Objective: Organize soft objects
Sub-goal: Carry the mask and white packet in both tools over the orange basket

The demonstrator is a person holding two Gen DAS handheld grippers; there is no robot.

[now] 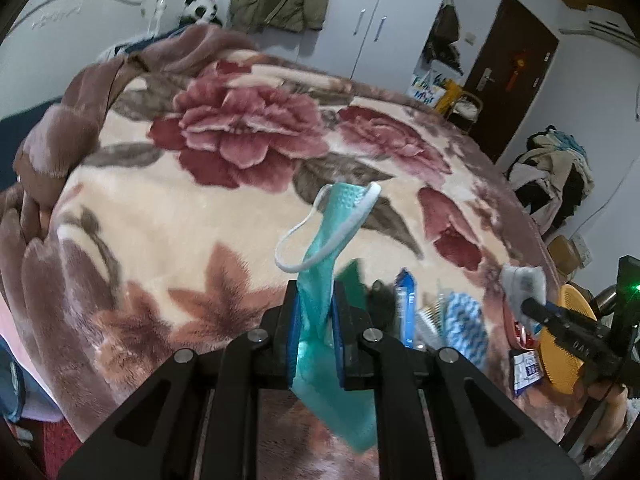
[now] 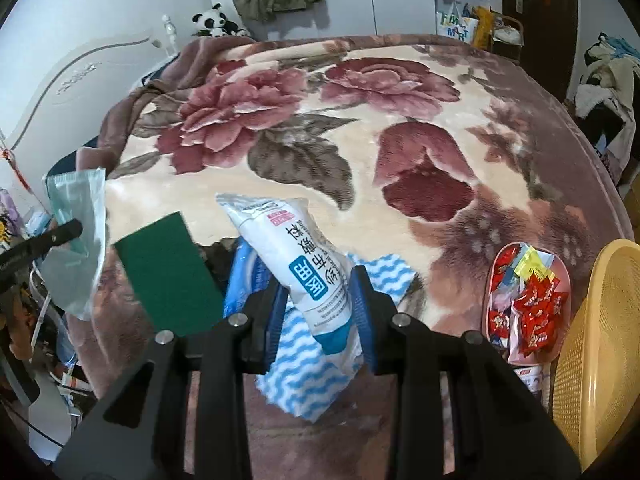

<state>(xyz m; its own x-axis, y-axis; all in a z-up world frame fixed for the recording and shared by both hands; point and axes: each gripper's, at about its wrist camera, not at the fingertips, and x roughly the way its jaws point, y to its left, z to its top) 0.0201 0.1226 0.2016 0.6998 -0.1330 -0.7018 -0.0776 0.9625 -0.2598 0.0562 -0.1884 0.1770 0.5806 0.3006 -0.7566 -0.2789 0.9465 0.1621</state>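
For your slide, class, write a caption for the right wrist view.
Right hand-held gripper grips a white-and-blue packet above the floral blanket.

Your left tongs (image 1: 314, 300) pinch a teal face mask (image 1: 320, 280); your right tongs (image 2: 320, 300) clamp a white printed pouch (image 2: 304, 264), both angled downward.

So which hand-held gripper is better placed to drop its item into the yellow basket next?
Right. The right hand-held gripper already grips the white pouch, and the yellow basket sits on its side; the left hand-held gripper holds the mask farther away.
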